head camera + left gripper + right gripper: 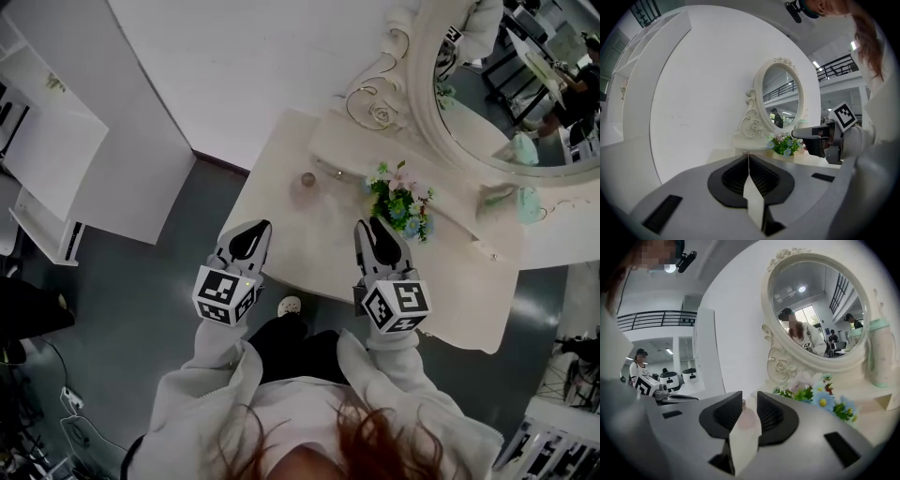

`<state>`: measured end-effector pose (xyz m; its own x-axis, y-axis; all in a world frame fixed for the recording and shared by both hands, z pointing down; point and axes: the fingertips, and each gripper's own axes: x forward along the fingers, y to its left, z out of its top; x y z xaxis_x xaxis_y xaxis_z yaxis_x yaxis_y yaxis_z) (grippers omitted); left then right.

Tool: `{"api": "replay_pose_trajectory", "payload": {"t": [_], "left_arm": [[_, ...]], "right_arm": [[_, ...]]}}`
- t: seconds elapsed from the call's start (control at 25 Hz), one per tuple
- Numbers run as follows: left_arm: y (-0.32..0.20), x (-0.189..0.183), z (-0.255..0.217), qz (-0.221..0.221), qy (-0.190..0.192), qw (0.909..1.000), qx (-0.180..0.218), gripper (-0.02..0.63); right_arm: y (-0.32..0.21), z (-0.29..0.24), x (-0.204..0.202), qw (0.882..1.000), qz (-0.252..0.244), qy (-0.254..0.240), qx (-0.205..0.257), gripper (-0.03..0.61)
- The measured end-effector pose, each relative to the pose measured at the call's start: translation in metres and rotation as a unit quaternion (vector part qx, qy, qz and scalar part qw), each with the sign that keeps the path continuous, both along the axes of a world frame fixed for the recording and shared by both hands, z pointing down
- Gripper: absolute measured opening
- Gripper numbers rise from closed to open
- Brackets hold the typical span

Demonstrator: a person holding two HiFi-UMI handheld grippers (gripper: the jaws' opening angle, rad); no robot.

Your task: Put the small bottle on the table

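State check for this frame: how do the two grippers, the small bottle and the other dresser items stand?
small bottle: upright on the table, touching neither gripper.
left gripper: jaws shut, empty.
right gripper: jaws narrowly apart, gripping nothing.
flowers: standing in front of the mirror.
mirror: upright at the table's back.

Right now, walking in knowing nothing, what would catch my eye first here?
The ornate white oval mirror at the back of the pale dressing table dominates, with a bunch of flowers in front. Nearer, the left gripper and right gripper hover at the table's front edge, and a small bottle stands alone left of the flowers.
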<state>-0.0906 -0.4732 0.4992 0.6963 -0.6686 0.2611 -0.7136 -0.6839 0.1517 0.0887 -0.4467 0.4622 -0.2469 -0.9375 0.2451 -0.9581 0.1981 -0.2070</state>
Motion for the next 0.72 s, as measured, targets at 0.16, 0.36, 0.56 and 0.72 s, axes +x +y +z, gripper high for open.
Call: {"api": "replay_pose_trajectory", "payload": {"t": [0.16, 0.36, 0.56, 0.72], "left_arm": [[0.006, 0.009, -0.016, 0.015, 0.004, 0.9998, 0.015, 0.018], [0.014, 0.021, -0.036, 0.034, 0.01, 0.9989, 0.031, 0.018], [0.025, 0.032, -0.056, 0.054, 0.017, 0.9976, 0.04, 0.018], [0.035, 0.041, -0.062, 0.07, 0.02, 0.9965, 0.041, 0.018]], "right_arm": [[0.02, -0.02, 0.016, 1.0, 0.017, 0.017, 0.018, 0.083], [0.04, -0.038, 0.032, 0.999, 0.031, 0.033, 0.03, 0.073], [0.066, -0.051, 0.051, 0.996, 0.065, 0.044, 0.034, 0.048], [0.085, -0.048, 0.063, 0.993, 0.097, 0.06, 0.033, 0.038]]}}
